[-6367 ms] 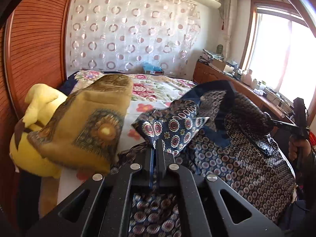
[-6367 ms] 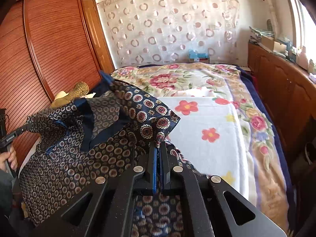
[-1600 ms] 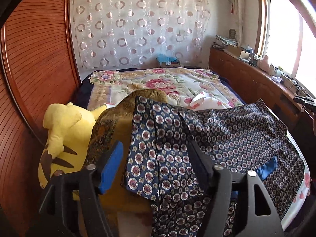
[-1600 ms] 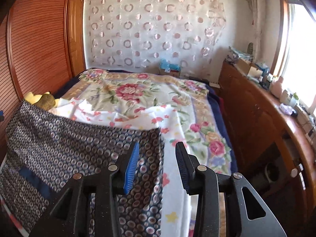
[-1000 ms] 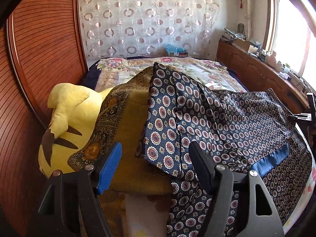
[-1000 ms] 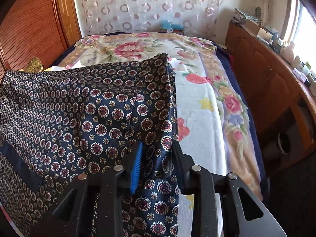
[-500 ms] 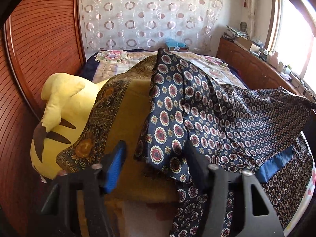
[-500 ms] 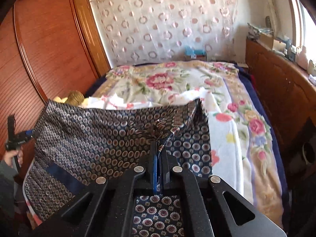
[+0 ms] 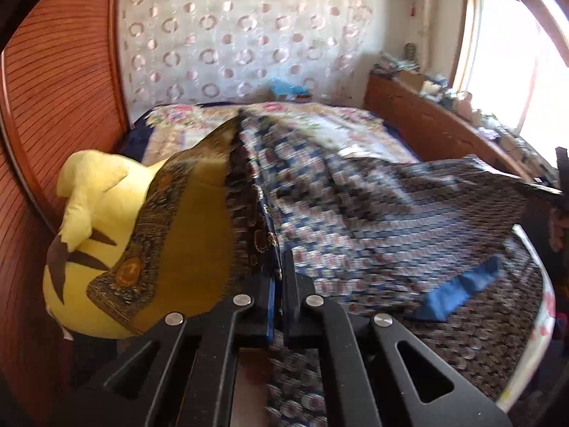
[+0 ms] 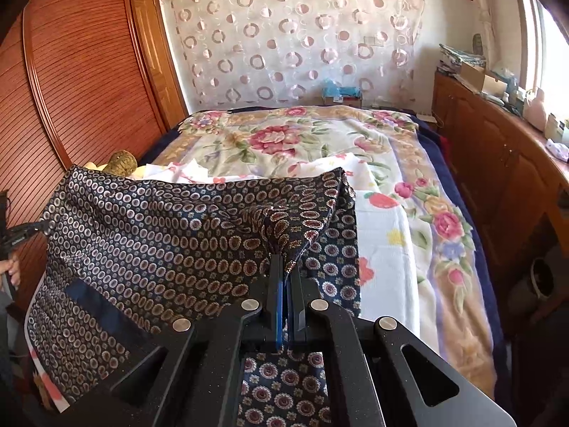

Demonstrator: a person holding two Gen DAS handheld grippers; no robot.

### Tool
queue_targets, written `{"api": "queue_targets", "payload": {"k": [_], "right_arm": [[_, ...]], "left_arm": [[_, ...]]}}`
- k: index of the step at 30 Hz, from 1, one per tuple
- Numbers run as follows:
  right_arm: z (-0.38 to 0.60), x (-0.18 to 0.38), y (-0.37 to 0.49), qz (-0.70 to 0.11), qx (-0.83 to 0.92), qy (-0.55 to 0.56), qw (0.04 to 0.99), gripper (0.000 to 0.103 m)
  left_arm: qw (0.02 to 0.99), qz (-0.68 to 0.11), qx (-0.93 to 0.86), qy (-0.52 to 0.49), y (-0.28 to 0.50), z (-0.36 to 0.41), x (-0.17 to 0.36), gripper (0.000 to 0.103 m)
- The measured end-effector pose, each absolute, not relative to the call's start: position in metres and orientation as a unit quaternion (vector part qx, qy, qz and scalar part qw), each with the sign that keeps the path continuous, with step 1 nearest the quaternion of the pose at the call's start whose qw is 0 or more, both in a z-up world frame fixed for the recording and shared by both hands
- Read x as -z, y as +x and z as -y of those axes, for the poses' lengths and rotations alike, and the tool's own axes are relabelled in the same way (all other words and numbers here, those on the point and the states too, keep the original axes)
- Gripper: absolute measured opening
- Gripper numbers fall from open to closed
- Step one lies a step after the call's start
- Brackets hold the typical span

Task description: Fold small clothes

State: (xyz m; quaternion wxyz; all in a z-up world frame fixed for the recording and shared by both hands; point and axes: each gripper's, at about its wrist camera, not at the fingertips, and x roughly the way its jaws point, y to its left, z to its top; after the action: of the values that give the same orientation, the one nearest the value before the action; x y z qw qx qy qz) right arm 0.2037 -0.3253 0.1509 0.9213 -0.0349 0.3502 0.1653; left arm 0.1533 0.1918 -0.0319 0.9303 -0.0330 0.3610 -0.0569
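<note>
Left jaws: the left gripper (image 9: 281, 277) was clenched on the near edge of the patterned cloth (image 9: 373, 220), with the fabric pinched between the 2 pads.
Right jaws: the right gripper (image 10: 284, 277) was also clenched, grasping a bunched corner of the same cloth (image 10: 160, 235).
Step in hand: I judge that the 2 grippers were lifting 1 edge of the cloth to carry it over for a fold.
How to do it well: both pinches should stay firm and at the same height, so the edge between them stays straight; the cloth should be pulled gently taut before it is laid down, and the lifted edge should meet the far edge evenly.
Risk: the fabric looked thin and smooth, so it could slip from the pads or sag in the middle.
Place of the cloth: it hung between the 2 grippers above the near part of the bed (image 10: 409, 249), its lower part resting on the flowered bedspread (image 10: 284, 138).
Look of the cloth: dark blue with rows of small round medallions, and 1 plain blue strip (image 9: 462, 284).
Beside it: a mustard-brown cloth (image 9: 185, 220) lay over a yellow plush toy (image 9: 92, 220), touching the left side of the blue cloth.
</note>
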Motion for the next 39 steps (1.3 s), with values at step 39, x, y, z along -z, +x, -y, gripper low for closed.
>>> {"api": "queue_targets", "payload": {"k": [39], "right_arm": [[0.355, -0.098, 0.130, -0.396, -0.156, -0.001, 0.905, 0.001]], "left_arm": [[0.912, -0.394, 0.045, -0.102, 0.007, -0.199, 0.093, 0.002]]}}
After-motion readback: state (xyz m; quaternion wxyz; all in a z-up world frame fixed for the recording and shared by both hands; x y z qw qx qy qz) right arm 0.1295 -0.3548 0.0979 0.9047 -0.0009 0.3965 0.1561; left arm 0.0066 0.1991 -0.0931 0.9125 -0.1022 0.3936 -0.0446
